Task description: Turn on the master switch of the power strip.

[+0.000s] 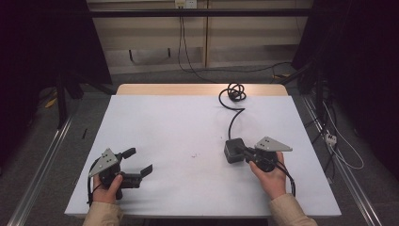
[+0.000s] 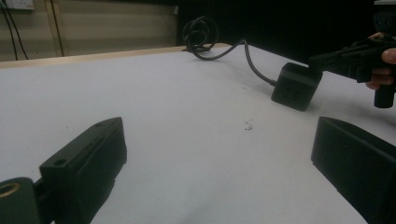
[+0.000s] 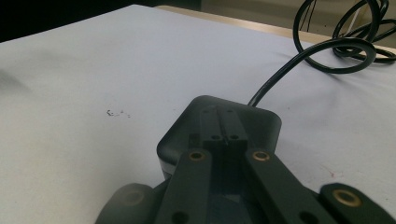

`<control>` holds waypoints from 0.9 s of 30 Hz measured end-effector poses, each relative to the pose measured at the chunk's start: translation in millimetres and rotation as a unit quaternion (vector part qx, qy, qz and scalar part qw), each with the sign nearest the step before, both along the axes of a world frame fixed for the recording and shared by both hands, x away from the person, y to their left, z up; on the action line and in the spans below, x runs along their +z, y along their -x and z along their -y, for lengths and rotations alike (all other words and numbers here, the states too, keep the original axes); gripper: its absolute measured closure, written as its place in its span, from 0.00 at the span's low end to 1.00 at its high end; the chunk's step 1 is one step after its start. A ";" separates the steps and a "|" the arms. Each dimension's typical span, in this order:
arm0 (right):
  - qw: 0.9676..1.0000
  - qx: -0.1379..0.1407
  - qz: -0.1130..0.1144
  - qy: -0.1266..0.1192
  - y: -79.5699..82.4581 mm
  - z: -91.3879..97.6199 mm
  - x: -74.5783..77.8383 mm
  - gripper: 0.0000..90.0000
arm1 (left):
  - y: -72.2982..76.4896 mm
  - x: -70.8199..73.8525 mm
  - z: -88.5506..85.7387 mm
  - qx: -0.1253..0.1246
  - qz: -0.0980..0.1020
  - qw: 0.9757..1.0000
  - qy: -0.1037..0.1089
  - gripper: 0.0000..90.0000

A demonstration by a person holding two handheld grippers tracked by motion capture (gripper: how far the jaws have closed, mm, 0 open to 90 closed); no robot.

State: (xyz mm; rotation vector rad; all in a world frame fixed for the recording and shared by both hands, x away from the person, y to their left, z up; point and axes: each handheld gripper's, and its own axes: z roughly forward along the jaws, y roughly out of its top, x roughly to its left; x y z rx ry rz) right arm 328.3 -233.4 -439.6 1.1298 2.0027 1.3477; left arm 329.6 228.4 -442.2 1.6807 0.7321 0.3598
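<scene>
A black power adapter block (image 1: 234, 149) (image 2: 296, 86) (image 3: 264, 123) lies on the white table (image 1: 179, 122), right of centre. Its black cable (image 1: 232, 121) (image 3: 289, 70) runs to the far edge and ends in a coil (image 1: 235, 92) (image 2: 200, 32). My right gripper (image 1: 245, 152) (image 3: 223, 115) (image 2: 316, 63) is shut, jaws pressed together with nothing between them. Their tips lie over the block's top on its near right side; whether they touch it I cannot tell. My left gripper (image 1: 139, 161) (image 2: 217, 140) stands open and empty at the near left, low over the table, pointing toward the block.
A small dark scuff (image 1: 194, 154) (image 2: 248, 125) marks the table between the grippers. A wooden strip (image 1: 197, 89) borders the table's far edge. Metal rails (image 1: 42, 160) run along the floor on both sides, with loose cables (image 1: 346, 146) at the right.
</scene>
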 end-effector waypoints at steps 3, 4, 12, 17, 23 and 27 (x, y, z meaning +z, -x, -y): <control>1.000 -0.001 0.000 -0.003 0.1 0.0 -0.3 1.00 | -0.1 -0.1 -0.3 0.000 0.000 1.000 0.000 0.03; 1.000 -0.001 0.000 -0.003 0.1 0.1 -0.3 1.00 | -0.1 -0.1 -0.3 0.000 0.000 1.000 0.000 0.03; 1.000 0.000 -0.001 -0.004 -0.2 0.4 -0.1 1.00 | -0.3 0.0 -0.6 0.000 0.000 1.000 0.001 0.03; 1.000 0.000 -0.002 -0.007 -0.4 0.8 -0.2 1.00 | -0.4 0.2 -0.9 -0.001 0.001 1.000 0.002 0.03; 1.000 0.001 -0.004 -0.009 0.4 0.9 0.2 1.00 | -0.6 0.5 -1.4 0.000 0.000 1.000 0.001 0.03; 1.000 -0.002 -0.002 -0.009 0.9 0.1 -0.1 1.00 | -0.5 0.6 -1.6 0.001 0.000 1.000 0.003 0.03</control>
